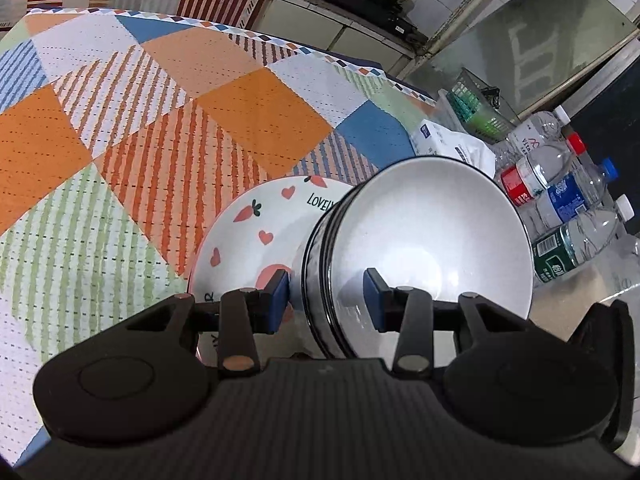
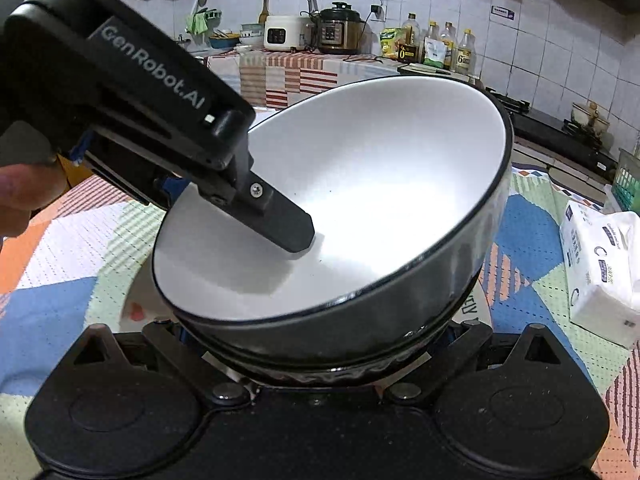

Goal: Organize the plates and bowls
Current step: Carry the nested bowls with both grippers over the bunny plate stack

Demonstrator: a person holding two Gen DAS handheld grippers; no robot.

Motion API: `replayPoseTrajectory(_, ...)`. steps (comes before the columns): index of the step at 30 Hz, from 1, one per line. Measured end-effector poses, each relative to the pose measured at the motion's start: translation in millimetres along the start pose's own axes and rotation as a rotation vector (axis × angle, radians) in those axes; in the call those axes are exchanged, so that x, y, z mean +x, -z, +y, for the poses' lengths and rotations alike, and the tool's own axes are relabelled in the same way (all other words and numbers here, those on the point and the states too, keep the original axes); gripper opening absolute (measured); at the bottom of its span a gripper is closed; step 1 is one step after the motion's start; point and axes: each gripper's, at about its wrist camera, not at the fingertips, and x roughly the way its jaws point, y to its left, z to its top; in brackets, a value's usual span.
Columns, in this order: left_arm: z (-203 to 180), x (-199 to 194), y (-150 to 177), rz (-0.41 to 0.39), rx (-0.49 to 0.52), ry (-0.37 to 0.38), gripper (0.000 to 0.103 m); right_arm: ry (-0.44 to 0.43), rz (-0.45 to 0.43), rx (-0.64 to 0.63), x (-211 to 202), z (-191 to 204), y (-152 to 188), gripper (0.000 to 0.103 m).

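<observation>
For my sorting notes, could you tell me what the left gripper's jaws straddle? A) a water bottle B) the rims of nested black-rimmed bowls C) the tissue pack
B: the left gripper has one finger inside and one outside the nested bowls.

Left gripper (image 2: pixel 296 236) finger inside tilted bowl (image 2: pixel 400 184), above patterned cloth (image 2: pixel 60 264), tissue pack (image 2: pixel 600 276) right.
</observation>
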Motion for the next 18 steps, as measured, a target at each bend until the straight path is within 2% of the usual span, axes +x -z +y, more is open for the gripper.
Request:
replayPoseTrajectory(11, 4, -1, 6, -0.051, -0.063, -0.015, 0.038, -0.006, 0.015, 0.016, 9, -8, -10, 0.1)
replayPoseTrajectory(16, -16, -14, 20, -0.131, 0.074, -0.124, 0.041, 0.03, 0.012, 0.022, 8, -2, -7, 0.101)
replayPoseTrajectory(18, -20, -22, 23, -0.165, 0.089, -0.149, 0.041, 0.033, 0.026, 0.028, 7, 0, -7, 0.101)
